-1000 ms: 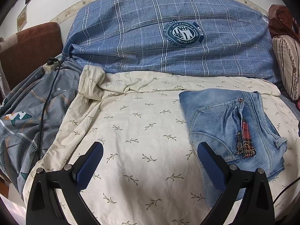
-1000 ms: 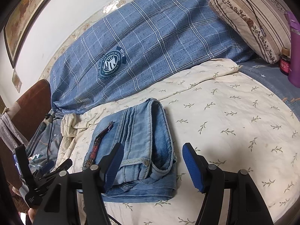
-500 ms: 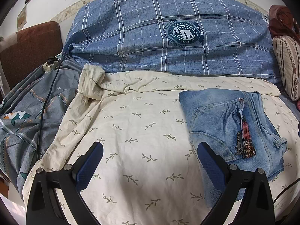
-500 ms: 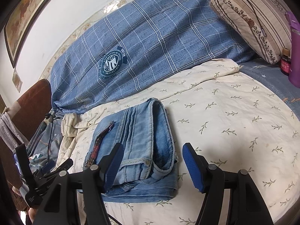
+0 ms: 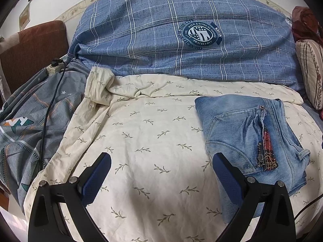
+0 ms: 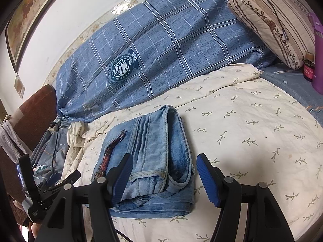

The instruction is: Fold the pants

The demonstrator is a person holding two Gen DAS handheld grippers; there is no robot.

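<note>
The light blue jeans [image 5: 250,137] lie folded into a compact bundle on the cream leaf-print sheet [image 5: 153,141]. A red patterned strip with a zipper runs down their top. My left gripper [image 5: 161,179] is open and empty, above the sheet to the left of the jeans, its right finger [image 5: 228,179] at the bundle's near left edge. In the right wrist view the jeans [image 6: 157,153] lie between and just beyond my right gripper's [image 6: 164,175] open blue pads, which hold nothing. The left gripper [image 6: 50,183] shows at the far left there.
A large blue plaid duvet [image 5: 181,40] is heaped at the back. A striped pillow [image 6: 270,20] and purple bottle [image 6: 319,56] lie at the right. A grey patterned blanket [image 5: 30,125], power strip [image 5: 54,67] and black cable are at the left, beside a brown headboard.
</note>
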